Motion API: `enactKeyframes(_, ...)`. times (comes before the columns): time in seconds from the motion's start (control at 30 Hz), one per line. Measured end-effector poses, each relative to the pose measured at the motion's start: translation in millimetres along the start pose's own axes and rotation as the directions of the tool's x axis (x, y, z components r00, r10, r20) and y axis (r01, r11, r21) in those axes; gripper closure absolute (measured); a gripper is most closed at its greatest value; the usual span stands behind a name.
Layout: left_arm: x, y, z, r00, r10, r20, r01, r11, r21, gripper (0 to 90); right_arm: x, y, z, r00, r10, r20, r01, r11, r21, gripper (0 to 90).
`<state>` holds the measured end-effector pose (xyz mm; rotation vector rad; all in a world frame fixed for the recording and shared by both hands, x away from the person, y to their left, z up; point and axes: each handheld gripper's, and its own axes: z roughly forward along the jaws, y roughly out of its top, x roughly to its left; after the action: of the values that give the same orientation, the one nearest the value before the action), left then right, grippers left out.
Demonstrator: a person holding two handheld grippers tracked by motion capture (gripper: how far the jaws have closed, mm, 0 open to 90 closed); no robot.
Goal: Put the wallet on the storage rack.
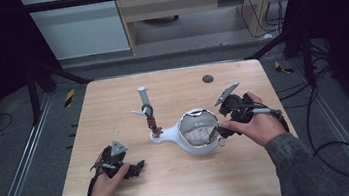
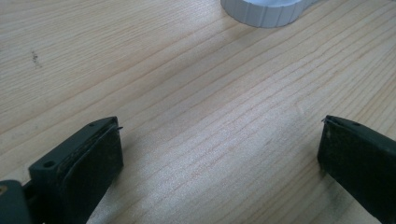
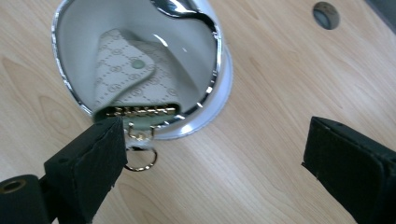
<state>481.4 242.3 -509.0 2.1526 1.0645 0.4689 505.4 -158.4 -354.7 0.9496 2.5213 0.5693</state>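
Monogram-patterned pouch (image 3: 126,77) in white bowl (image 3: 222,70), no legible text, right tool (image 3: 215,154) spread beside it, left tool (image 2: 219,163) spread over wooden surface (image 2: 187,93)

White bowl (image 3: 205,51), monogram-patterned cream pouch (image 3: 126,74), pale wood table (image 1: 182,177)

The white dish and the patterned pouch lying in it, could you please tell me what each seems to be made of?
The white dish looks like glossy glazed ceramic or hard plastic: smooth, bright highlights, with a mirror-like chrome rim. The patterned pouch appears to be coated canvas or faux leather, matte, with a printed monogram, a snap button and a gold-coloured metal chain and ring.
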Motion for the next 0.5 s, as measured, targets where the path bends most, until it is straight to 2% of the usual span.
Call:
enactKeyframes(0.27, -0.1, 0.1, -0.1, 1.0, 0.0, -0.001, 0.0, 1.0, 0.001, 0.0, -15.3, -28.8, -6.6, 0.9972, 0.055, 0.05, -0.051, 0.996, -0.075, 7.3)
enactKeyframes(0.4, 0.0, 0.1, -0.1, 1.0, 0.0, 0.0, 0.0, 1.0, 0.002, 0.0, -22.0, -43.4, -5.2, 0.9924, 0.092, 0.082, -0.083, 0.991, -0.109, 8.8)
enactKeyframes(0.5, 0.0, 0.0, 0.1, 1.0, 0.0, 0.0, 0.0, 1.0, -0.001, 0.0, -25.5, -53.9, -2.0, 0.9899, 0.119, 0.077, -0.107, 0.984, -0.14, 9.1)
